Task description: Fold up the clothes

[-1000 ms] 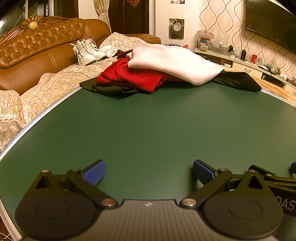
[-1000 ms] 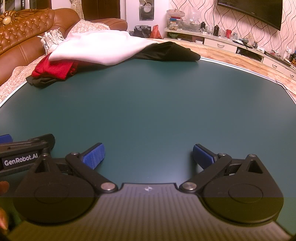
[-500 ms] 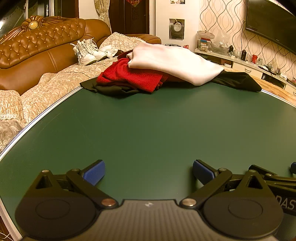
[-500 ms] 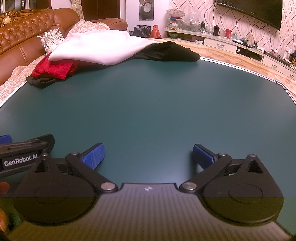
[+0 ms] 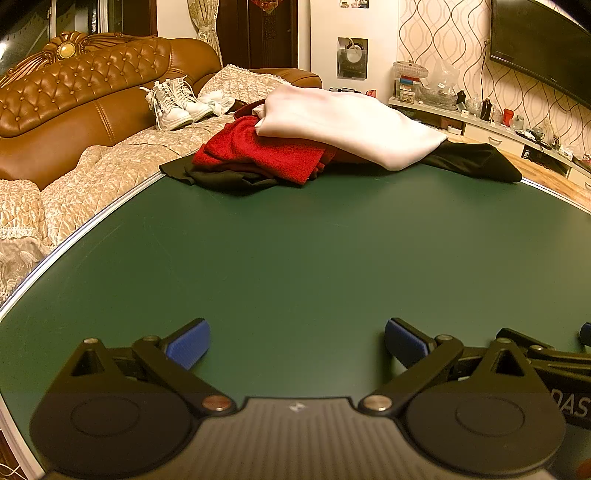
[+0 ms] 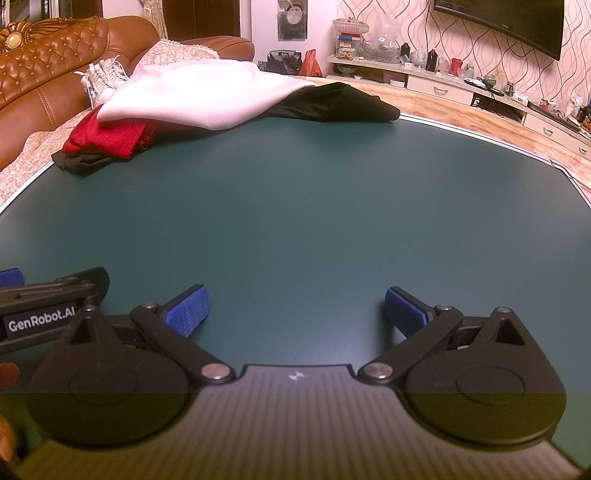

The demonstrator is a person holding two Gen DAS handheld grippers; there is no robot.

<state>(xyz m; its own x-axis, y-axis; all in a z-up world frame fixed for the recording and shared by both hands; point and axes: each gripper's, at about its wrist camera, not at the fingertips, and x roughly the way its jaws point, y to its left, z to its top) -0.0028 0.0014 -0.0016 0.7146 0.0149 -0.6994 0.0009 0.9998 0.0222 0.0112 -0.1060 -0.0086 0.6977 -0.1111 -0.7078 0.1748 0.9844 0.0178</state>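
Note:
A pile of clothes lies at the far edge of the green table (image 5: pixel 295 251): a white garment (image 5: pixel 347 122) on top, a red one (image 5: pixel 258 155) under it at the left, and a black one (image 5: pixel 469 162) spreading right. The right wrist view shows the same white garment (image 6: pixel 199 96), red garment (image 6: pixel 107 136) and black garment (image 6: pixel 332 105). My left gripper (image 5: pixel 297 343) is open and empty, low over the near table. My right gripper (image 6: pixel 295 310) is open and empty, beside the left one. Both are far from the pile.
A brown leather sofa (image 5: pixel 74 107) with a beige cover and white sneakers (image 5: pixel 173 103) stands left of the table. A low cabinet (image 6: pixel 461 88) with small items and a wall television (image 6: pixel 506 18) are at the right. The table's metal rim (image 5: pixel 92 225) curves along the left.

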